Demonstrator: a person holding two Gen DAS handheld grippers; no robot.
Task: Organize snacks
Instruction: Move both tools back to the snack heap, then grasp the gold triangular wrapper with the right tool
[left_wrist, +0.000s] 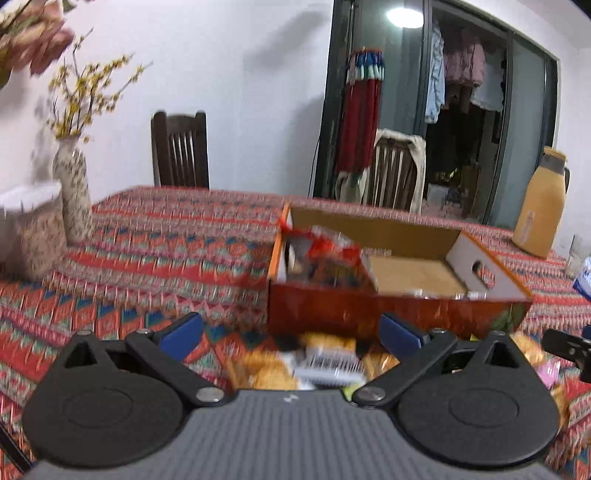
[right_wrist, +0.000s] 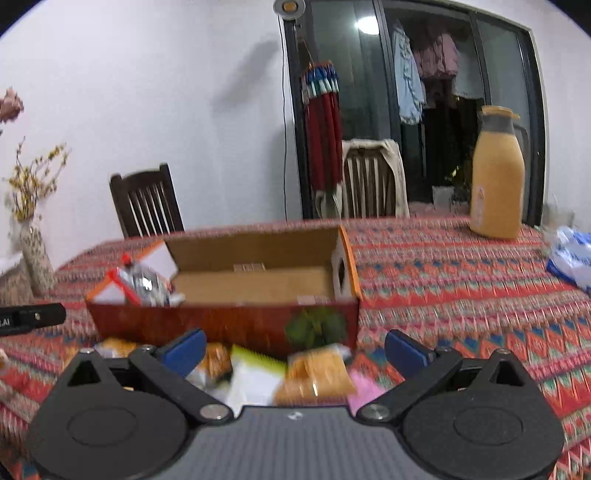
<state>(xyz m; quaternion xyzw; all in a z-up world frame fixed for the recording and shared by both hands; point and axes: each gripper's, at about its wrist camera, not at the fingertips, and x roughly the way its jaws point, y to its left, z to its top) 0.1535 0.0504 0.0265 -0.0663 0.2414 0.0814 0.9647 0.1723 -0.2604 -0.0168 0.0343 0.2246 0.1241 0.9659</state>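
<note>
An open orange cardboard box stands on the patterned table; it also shows in the right wrist view. A red and silver snack pack lies in its left end, seen too in the right wrist view. Several loose snack packets, mostly orange, lie on the table in front of the box, also in the right wrist view. My left gripper is open and empty above the packets. My right gripper is open and empty above them too.
A flower vase and a patterned container stand at the left. A yellow thermos jug and a blue and white bag are at the right. Two chairs stand behind the table.
</note>
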